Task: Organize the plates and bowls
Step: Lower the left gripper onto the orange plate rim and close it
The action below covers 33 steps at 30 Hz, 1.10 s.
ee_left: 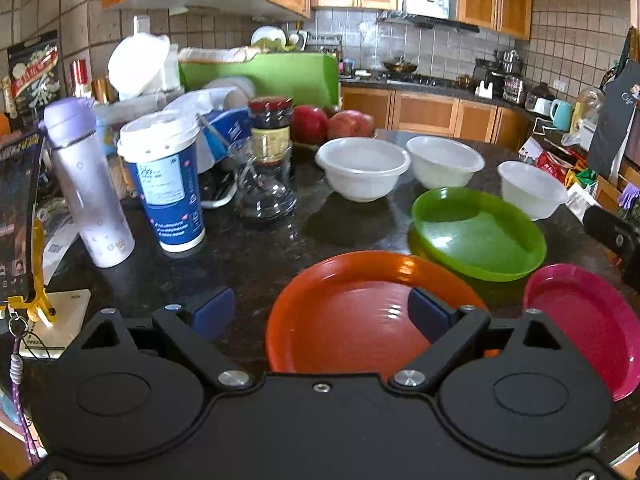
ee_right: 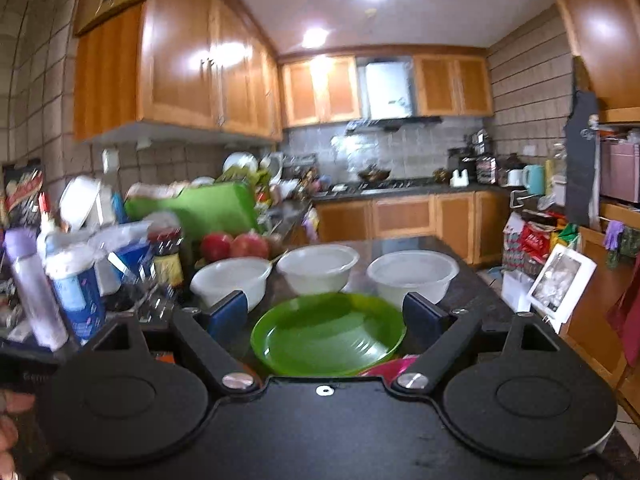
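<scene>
With nothing yet gathered, the step in hand looks like the first approach to a plate, and doing it well probably means coming in low at a rim edge, so that one finger can slide under the lip and the other over it, rather than pressing down on the face of the dish. Taking the orange plate (ee_left: 360, 320) as the landmark: the left gripper (ee_left: 320, 314) is hanging wide open over its near-left rim, gripping nothing, with its right finger above the plate's face and its left finger out over the bare dark counter (ee_left: 240, 248). The green plate (ee_left: 478, 234) is lying just behind and to the right of the orange plate, the pink plate (ee_left: 588, 324) just to its right, and the three white bowls (ee_left: 362, 168) are standing in a row beyond it, apart from one another. The right gripper (ee_right: 326, 316) is also standing wide open and empty, framing the green plate (ee_right: 326, 334) between its fingers without touching it, and the pink plate (ee_right: 386, 368) is peeping out just below. Beyond the orange plate to the left, a clear glass jar (ee_left: 266, 184) and a blue paper cup (ee_left: 168, 184) are crowding the counter, so any sweep that way risks knocking them.
</scene>
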Available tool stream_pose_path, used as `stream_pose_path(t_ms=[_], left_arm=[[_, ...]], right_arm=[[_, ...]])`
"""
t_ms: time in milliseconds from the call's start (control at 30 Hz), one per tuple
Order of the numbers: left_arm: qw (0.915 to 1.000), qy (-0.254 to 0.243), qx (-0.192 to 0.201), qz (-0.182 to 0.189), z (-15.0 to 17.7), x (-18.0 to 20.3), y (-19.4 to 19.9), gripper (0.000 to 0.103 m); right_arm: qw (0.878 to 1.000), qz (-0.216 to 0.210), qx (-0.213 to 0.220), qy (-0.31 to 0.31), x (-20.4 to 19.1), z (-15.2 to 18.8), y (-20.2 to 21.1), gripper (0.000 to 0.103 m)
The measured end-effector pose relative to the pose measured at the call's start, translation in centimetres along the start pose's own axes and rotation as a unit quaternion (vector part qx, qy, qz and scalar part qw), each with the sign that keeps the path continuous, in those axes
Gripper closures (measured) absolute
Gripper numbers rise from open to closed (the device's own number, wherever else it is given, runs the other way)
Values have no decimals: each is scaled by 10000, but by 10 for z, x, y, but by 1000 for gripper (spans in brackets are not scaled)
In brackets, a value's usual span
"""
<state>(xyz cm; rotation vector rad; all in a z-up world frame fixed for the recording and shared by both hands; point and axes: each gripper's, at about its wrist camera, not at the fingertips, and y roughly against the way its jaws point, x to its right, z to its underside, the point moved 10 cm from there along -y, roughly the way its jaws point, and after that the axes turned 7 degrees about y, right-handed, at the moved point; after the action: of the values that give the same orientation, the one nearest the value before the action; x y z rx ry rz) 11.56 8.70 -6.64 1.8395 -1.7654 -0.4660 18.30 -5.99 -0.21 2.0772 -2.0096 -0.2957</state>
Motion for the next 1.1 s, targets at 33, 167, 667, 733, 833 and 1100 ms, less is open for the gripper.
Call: stream_pose_path(t_ms=[33,167,667,733,833,1100], left_arm=[[10000,15,-45,-8,0,-5,-3,14],[9996,-39,-269,-71,4,-25,-14,15],[9941,-141,-1034,311,13,-57,-40,18],[9932,-130,-1098,368,12,-57,-44,18],[9913,-31,-1256,397,12,-57,-50,23],[9857,-162,-1650,308,20,-44,-58,42]], right_arm=[[9999,-49,-67,100,-7,3,-2,18],[9984,-279,-383,322,-31,13,-17,20],[9945,-555,-870,197,-73,29,-39,31],[9924,-597,-1034,283,-74,31,-42,33],[9873,-788,-1346,294,-73,38,-49,43],[9785,-1122,-1702,300,-52,46,-69,58]])
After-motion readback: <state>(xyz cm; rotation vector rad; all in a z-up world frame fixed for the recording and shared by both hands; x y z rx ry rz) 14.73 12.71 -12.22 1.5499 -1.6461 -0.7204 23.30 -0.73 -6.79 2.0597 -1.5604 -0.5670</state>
